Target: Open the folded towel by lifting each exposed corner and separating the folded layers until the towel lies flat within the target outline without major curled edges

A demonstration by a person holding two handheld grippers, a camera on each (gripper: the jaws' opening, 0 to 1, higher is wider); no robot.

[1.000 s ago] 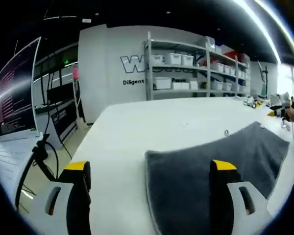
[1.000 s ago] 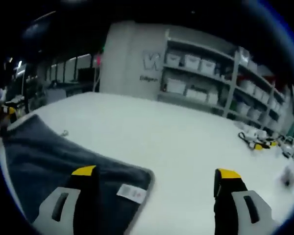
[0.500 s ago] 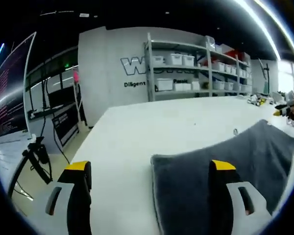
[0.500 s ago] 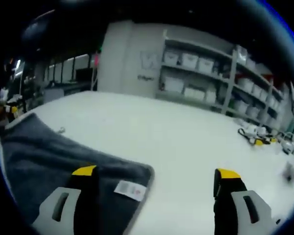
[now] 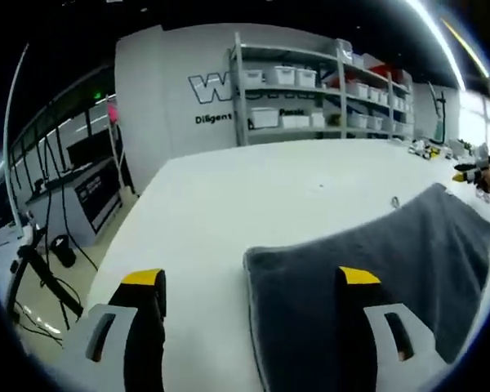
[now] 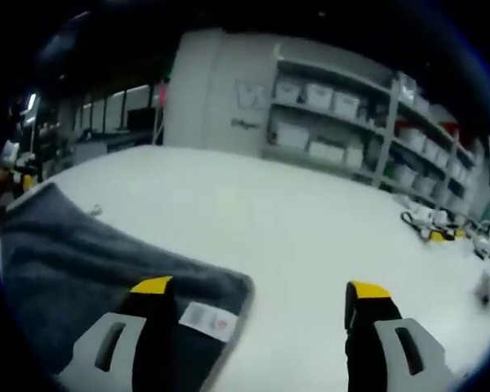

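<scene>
hovering grippers over grey towel

A broad white table stretches toward a grey wall with large lettering. Metal shelving beside the lettering carries rows of white storage bins. Small yellow-and-black tools lie near the table's far edge. Dark cables hang beside a workbench.
</scene>
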